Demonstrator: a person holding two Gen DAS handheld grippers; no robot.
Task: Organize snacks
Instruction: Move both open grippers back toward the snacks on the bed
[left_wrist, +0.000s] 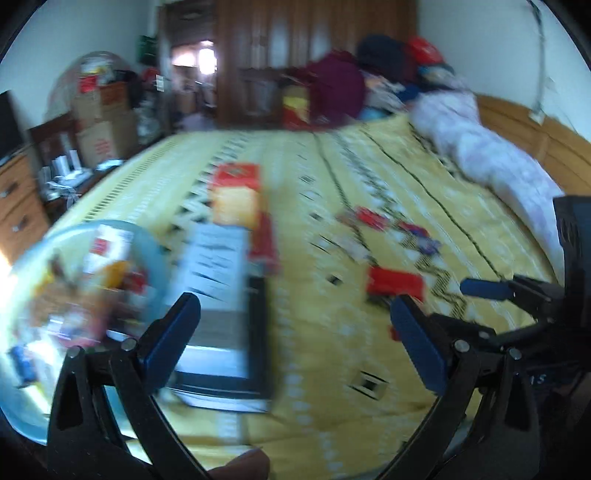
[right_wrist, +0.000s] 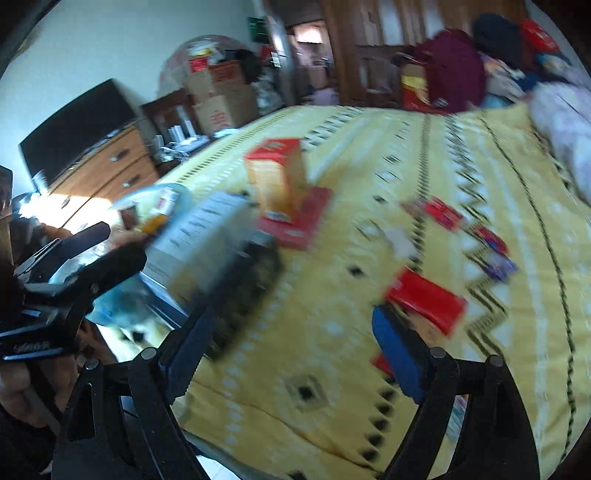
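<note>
Roughly halfway: several snacks are seen in the clear tub (left_wrist: 33, 258) at nine o'clock; red packets (right_wrist: 424, 302) remain scattered at three o'clock on the yellow bedspread (right_wrist: 332, 350). Left gripper (left_wrist: 295, 325) and right gripper (right_wrist: 291, 343) are spread, empty.

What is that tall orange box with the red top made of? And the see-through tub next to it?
The tall orange box looks like printed cardboard: flat faces, sharp folded edges. The tub looks like clear bluish plastic, since the snacks show through its wall. The blur leaves both uncertain.
</note>
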